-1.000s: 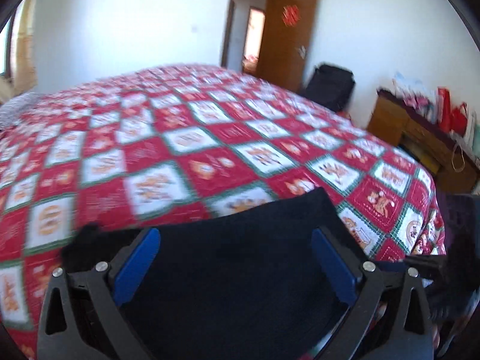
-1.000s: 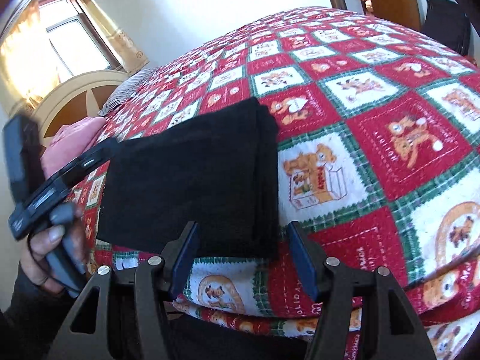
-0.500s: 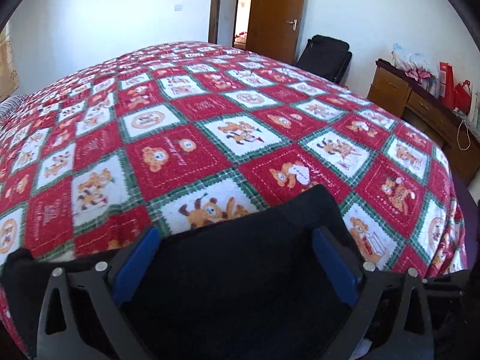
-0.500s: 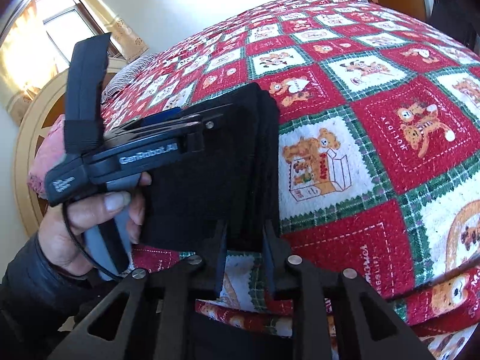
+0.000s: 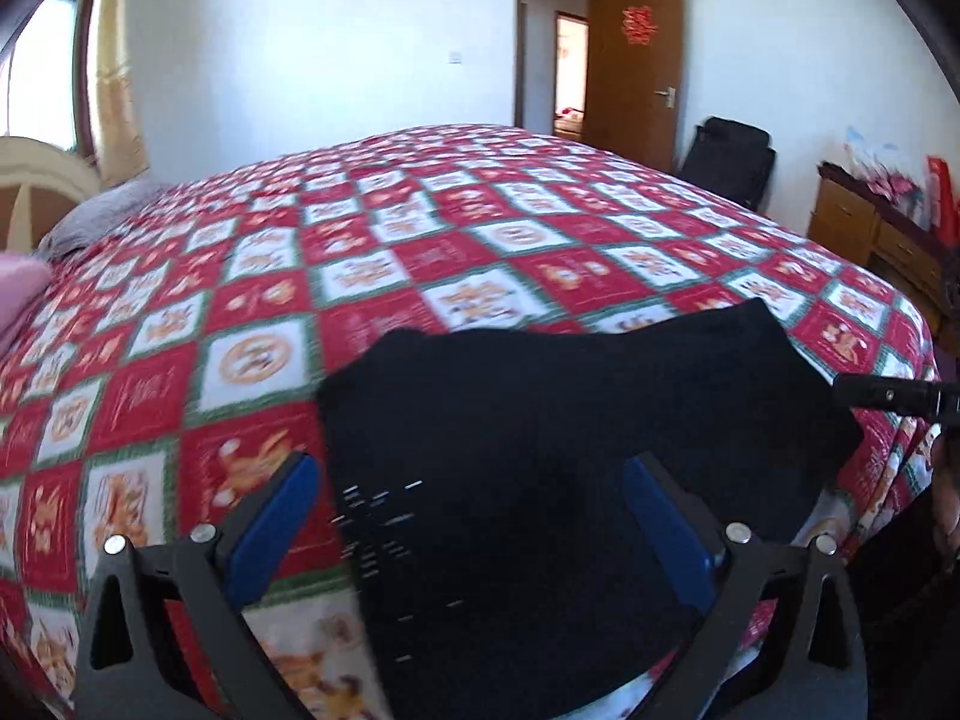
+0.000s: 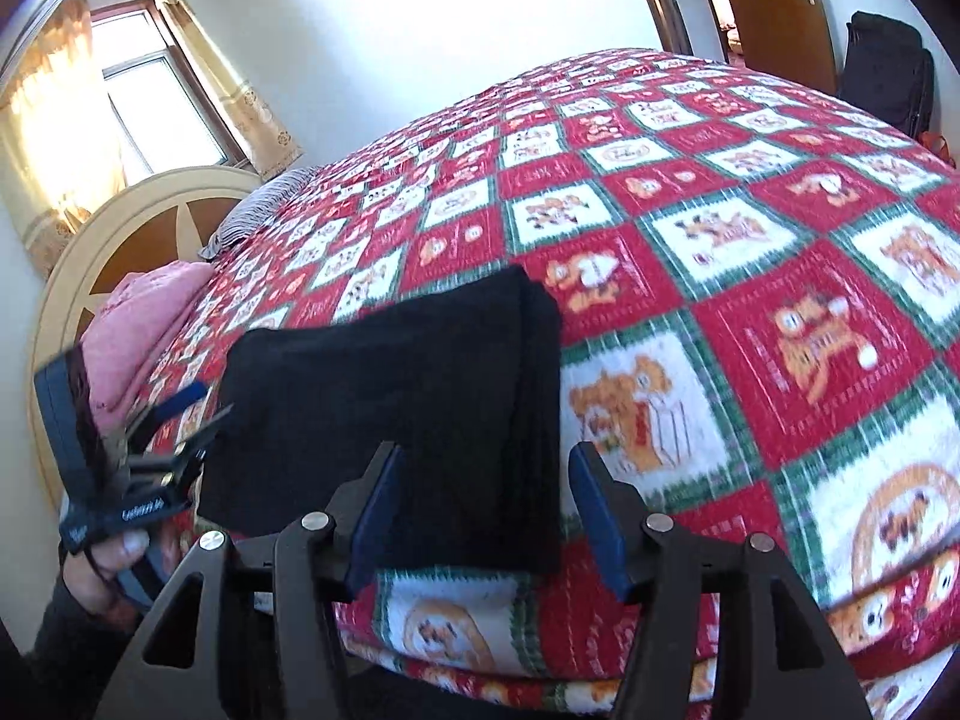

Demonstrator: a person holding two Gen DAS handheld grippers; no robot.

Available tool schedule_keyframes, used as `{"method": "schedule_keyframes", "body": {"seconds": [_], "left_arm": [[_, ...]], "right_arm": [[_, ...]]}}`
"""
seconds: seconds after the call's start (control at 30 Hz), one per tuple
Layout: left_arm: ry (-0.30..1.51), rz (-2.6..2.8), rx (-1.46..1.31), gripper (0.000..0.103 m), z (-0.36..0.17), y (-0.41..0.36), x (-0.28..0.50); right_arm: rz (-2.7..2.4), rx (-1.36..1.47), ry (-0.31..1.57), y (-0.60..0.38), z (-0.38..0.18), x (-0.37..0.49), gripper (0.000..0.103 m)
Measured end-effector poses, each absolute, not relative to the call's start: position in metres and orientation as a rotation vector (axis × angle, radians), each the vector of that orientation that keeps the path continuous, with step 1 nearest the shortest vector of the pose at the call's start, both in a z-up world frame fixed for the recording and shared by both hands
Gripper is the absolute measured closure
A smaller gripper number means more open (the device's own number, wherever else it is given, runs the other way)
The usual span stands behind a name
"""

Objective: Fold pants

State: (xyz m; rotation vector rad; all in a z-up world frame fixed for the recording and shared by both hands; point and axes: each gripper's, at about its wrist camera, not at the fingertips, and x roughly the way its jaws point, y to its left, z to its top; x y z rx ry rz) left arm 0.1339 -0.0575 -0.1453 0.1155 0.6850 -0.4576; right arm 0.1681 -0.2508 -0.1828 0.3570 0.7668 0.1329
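Observation:
The black pants [image 6: 408,414] lie folded in a compact stack at the near edge of the bed; they also show in the left wrist view [image 5: 570,450]. My right gripper [image 6: 489,510] is open, its blue-padded fingers standing either side of the stack's near right edge, holding nothing. My left gripper [image 5: 468,516] is open and hovers over the near left part of the stack. In the right wrist view the left gripper [image 6: 174,438] sits at the stack's left edge, held by a hand.
The bed has a red, white and green checked quilt [image 6: 750,240] with bear prints. A pink pillow [image 6: 132,330] and a cream headboard [image 6: 120,228] are at the left. A wooden dresser [image 5: 888,240], a black bag [image 5: 729,159] and an open door [image 5: 636,54] stand beyond the bed.
My right gripper, shut on the stack's near edge half a second ago, has opened and let go. My left gripper has drawn back from over the stack to its left edge.

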Motion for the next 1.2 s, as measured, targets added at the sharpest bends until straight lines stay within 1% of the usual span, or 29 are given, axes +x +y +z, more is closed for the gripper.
{"method": "schedule_keyframes", "body": {"seconds": [0.23, 0.47, 0.73, 0.87, 1.17, 1.2], "left_arm": [[0.731, -0.430, 0.046, 0.000, -0.167, -0.040, 0.147], [0.743, -0.462, -0.028, 0.000, -0.182, -0.035, 0.151], [0.747, -0.480, -0.046, 0.000, -0.184, -0.034, 0.156], [0.749, -0.499, -0.041, 0.000, -0.185, -0.032, 0.156], [0.751, -0.539, -0.067, 0.000, -0.184, -0.027, 0.157], [0.747, -0.542, -0.063, 0.004, -0.184, -0.027, 0.155]], "right_arm": [[0.140, 0.345, 0.798, -0.246, -0.192, 0.204, 0.044], [0.162, 0.457, 0.819, -0.270, -0.216, 0.210, 0.044], [0.186, 0.488, 0.807, -0.269, -0.219, 0.211, 0.044], [0.204, 0.491, 0.806, -0.266, -0.218, 0.209, 0.049], [0.197, 0.497, 0.825, -0.267, -0.225, 0.214, 0.049], [0.203, 0.498, 0.823, -0.266, -0.223, 0.213, 0.054]]}}
